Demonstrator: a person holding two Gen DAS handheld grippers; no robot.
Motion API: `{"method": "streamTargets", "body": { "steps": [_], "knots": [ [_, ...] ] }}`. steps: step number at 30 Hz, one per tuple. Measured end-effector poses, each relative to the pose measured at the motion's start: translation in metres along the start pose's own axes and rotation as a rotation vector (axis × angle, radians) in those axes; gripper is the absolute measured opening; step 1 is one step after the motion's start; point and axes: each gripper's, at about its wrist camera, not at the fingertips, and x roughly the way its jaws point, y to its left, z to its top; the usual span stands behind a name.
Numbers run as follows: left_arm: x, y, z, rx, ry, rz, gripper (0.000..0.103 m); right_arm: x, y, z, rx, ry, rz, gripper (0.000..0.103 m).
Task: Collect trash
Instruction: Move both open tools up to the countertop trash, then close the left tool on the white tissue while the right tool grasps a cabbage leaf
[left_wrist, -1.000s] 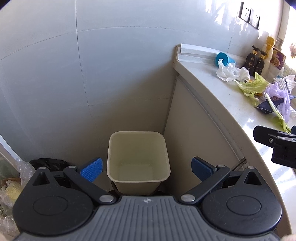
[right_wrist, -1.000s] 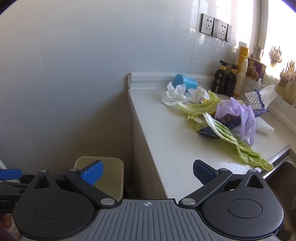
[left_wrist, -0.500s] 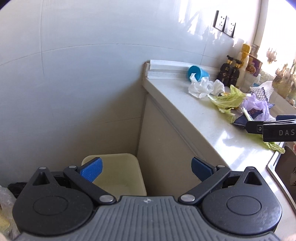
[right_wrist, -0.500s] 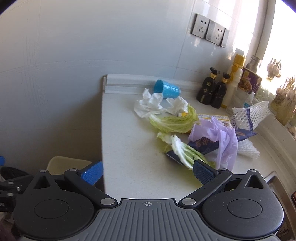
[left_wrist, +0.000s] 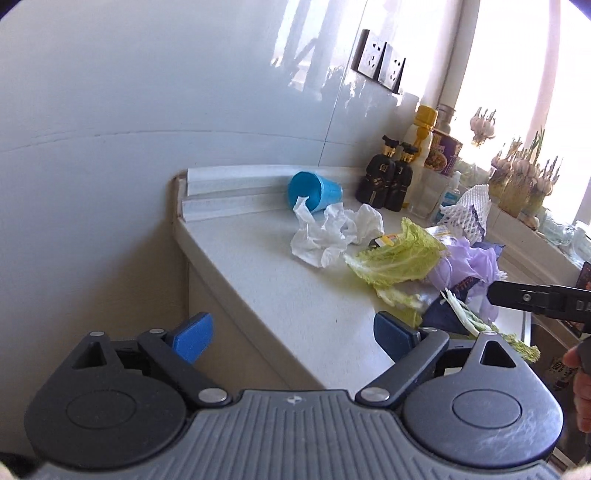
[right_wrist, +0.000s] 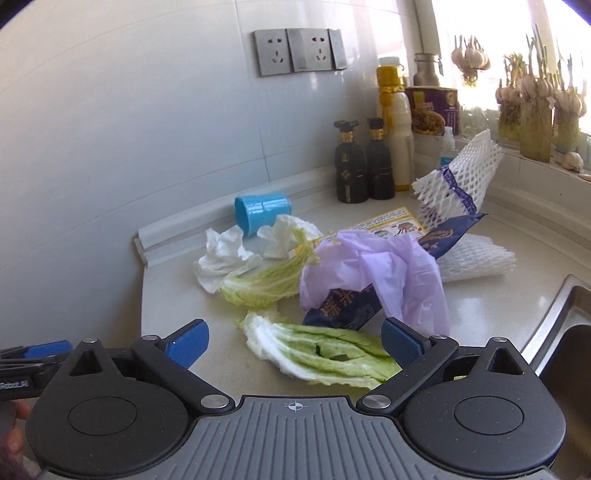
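Two dark bottles (right_wrist: 364, 162) stand at the wall in the upper middle of the right view. A yellow-capped bottle (right_wrist: 394, 122) stands right of them. Sockets (right_wrist: 299, 50) sit above. Garlic (right_wrist: 535, 92) hangs upper right; a sink (right_wrist: 561, 321) is at the right edge.

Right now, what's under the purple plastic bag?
Under the purple plastic bag, a dark blue snack wrapper pokes out both sides; its middle and anything else beneath is covered.

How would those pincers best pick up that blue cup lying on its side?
Probably by the rim of the blue cup: one finger inside the open mouth, one outside. It lies tipped with its mouth toward the crumpled tissue, so approach from that open end; the round body could roll away.
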Motion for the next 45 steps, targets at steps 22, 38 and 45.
{"method": "streamTargets", "body": {
  "steps": [22,38,45],
  "knots": [
    [0.144,0.003,0.047,-0.050,0.005,-0.051,0.016,0.040,0.022,-0.033,-0.218,0.013,-0.063,0.034],
    [0.115,0.008,0.031,-0.096,0.043,-0.045,0.004,0.037,0.029,-0.032,-0.170,-0.078,-0.024,0.019],
    [0.080,0.020,0.026,-0.125,0.023,-0.052,0.004,0.027,0.037,-0.031,-0.244,-0.160,-0.067,0.005]
  ]
}}
